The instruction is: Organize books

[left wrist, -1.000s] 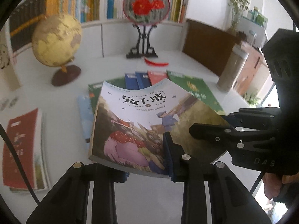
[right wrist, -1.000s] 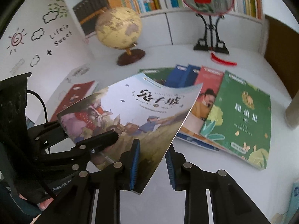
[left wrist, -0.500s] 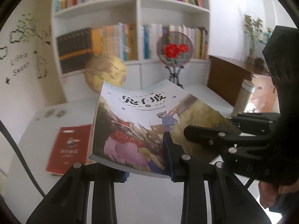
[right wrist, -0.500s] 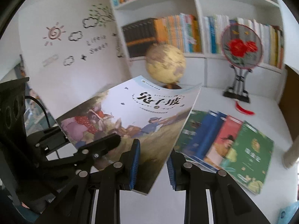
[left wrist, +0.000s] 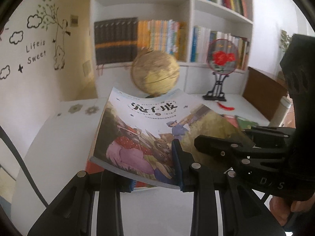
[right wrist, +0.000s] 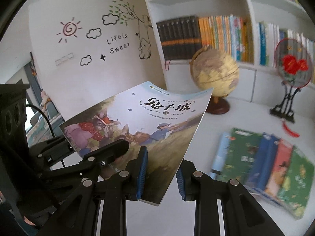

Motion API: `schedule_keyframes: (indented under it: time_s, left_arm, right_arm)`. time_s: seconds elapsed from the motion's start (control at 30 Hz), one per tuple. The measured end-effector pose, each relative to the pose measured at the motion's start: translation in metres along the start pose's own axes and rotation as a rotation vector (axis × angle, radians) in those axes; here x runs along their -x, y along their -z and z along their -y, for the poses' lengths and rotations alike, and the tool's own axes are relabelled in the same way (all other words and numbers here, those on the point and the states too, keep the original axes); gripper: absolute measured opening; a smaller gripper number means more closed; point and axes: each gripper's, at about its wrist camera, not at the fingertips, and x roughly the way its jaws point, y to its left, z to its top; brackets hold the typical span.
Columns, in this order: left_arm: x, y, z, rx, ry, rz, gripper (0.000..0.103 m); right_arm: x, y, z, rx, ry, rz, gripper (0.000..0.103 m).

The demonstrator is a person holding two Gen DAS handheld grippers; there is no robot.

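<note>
Blue rubber pads on my left gripper (left wrist: 155, 177) are clamped on the near edge of the illustrated paperback (left wrist: 157, 129), one pad on the cover and the other under it. My right gripper (right wrist: 160, 172) pinches the same book (right wrist: 141, 125) by its right-hand corner, its left pad pressed on the cover. Both tools are clenched on it, and each shows up in the other's camera: the right one (left wrist: 232, 147) reaches in from the right, the left one (right wrist: 94, 157) from the left. The paperback hangs in the air above the white desk (left wrist: 65, 137), cover up, its far edge sagging into a curve in front of the globe (left wrist: 155, 74). Below its near left corner, a red book (left wrist: 94, 167) lies flat on the desk. To the right, a fanned row of books (right wrist: 271, 161), green, blue and red, lies on the desk, well apart from the lifted one. Behind stand the bookshelf (right wrist: 246, 2) and a round embroidered fan (right wrist: 293, 64) on a black stand.
</note>
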Motion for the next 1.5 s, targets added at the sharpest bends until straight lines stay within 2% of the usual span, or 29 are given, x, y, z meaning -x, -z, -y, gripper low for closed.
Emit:
schedule_keyframes:
  time_s: [0.13,0.23,0.43,0.6,1.03,1.2,1.33,1.43,1.5]
  left_arm:
    - [-0.040,0.005,-0.046,0.050,0.038,-0.054,0.027]
    - [-0.061,0.009,-0.065,0.054,0.054,-0.079,0.027]
    - [-0.096,0.015,-0.091,0.080,0.077,-0.124,0.027]
    - [-0.113,0.025,-0.106,0.107,0.084,-0.156,0.027]
    - [-0.138,0.055,-0.115,0.139,0.086,-0.282,0.028]
    - [-0.142,0.062,-0.124,0.187,0.066,-0.341,0.036]
    - [-0.140,0.069,-0.127,0.189,0.027,-0.377,0.042]
    - [-0.137,0.076,-0.133,0.228,0.025,-0.401,0.043]
    - [-0.131,0.078,-0.134,0.236,-0.006,-0.405,0.045]
  right_arm:
    - [-0.057,-0.008,-0.018,-0.015,0.023,-0.058,0.026]
    - [-0.092,-0.010,-0.023,-0.038,0.041,-0.098,0.026]
    - [-0.139,-0.015,-0.016,-0.103,0.056,-0.150,0.026]
    - [-0.166,-0.016,-0.013,-0.108,0.065,-0.178,0.026]
    - [-0.208,0.007,-0.002,-0.168,0.059,-0.282,0.026]
    - [-0.215,0.017,0.001,-0.215,0.044,-0.300,0.026]
    - [-0.220,0.023,0.003,-0.224,0.042,-0.326,0.027]
    - [-0.227,0.025,0.010,-0.258,0.012,-0.385,0.030]
    - [-0.225,0.026,0.008,-0.233,0.012,-0.403,0.032]
